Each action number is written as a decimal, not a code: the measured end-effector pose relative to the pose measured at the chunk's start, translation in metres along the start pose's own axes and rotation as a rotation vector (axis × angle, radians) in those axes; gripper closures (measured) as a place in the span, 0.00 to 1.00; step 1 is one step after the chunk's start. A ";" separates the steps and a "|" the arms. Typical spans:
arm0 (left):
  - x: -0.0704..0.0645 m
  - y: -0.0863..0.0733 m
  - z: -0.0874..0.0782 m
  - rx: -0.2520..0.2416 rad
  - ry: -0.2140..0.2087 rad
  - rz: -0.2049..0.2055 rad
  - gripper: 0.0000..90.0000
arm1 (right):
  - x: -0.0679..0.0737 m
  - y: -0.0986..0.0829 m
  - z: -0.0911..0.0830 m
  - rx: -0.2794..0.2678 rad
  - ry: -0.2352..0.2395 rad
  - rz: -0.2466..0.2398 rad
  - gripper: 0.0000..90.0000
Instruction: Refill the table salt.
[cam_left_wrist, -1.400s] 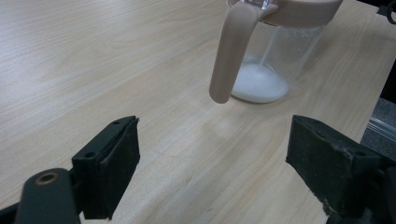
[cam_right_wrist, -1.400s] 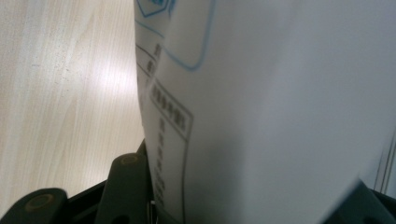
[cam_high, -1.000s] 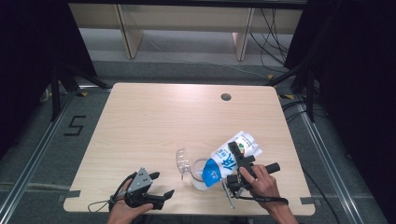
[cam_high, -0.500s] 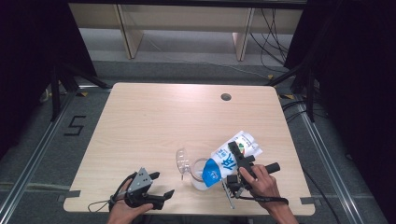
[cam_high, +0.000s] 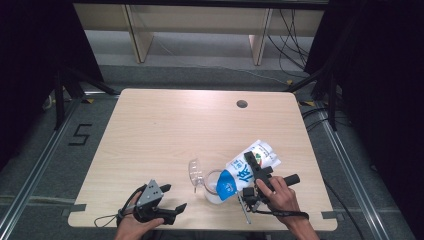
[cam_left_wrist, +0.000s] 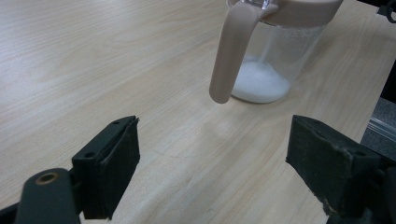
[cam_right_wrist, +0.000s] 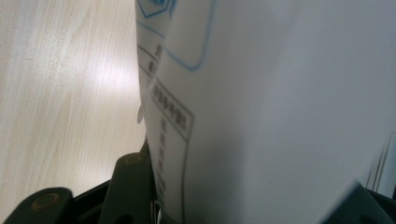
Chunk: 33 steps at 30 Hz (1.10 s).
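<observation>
A white and blue pouch (cam_high: 248, 167) is held tilted, its blue lower end over the mouth of a clear jug (cam_high: 212, 189) near the table's front edge. My right gripper (cam_high: 254, 172) is shut on the pouch; in the right gripper view the pouch (cam_right_wrist: 280, 102) sits between the jaws, with one black finger (cam_right_wrist: 133, 184) against it. The jug (cam_left_wrist: 275, 56) has a beige handle (cam_left_wrist: 229, 51) and rim, with white powder (cam_left_wrist: 259, 83) at the bottom. Its clear lid (cam_high: 194, 172) hangs open to the left. My left gripper (cam_high: 173, 197) rests open at the front left, aimed at the jug, with nothing between its fingers.
The wooden table (cam_high: 175, 130) has a round cable hole (cam_high: 242, 104) at the back right. Wooden shelving legs and cables lie on the floor beyond the far edge. A floor marking "5" (cam_high: 80, 134) lies left of the table.
</observation>
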<state>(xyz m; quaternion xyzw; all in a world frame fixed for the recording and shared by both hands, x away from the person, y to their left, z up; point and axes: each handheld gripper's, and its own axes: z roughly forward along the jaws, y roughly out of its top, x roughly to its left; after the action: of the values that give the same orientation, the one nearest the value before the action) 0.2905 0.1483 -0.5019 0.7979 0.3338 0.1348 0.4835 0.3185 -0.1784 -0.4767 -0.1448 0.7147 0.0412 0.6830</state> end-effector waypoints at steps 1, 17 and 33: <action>0.000 0.000 0.000 0.000 0.000 0.000 0.18 | -0.001 0.000 0.001 -0.011 -0.005 -0.018 0.61; 0.000 0.000 0.000 0.000 0.000 0.000 0.18 | 0.000 0.000 -0.001 0.009 -0.002 0.002 0.62; 0.000 0.000 0.000 0.000 0.001 -0.001 0.18 | 0.000 -0.001 0.001 -0.025 -0.023 -0.018 0.63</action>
<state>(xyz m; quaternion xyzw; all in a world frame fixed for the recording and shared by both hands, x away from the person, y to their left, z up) 0.2905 0.1482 -0.5020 0.7977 0.3342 0.1350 0.4835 0.3200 -0.1787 -0.4764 -0.1592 0.7048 0.0458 0.6898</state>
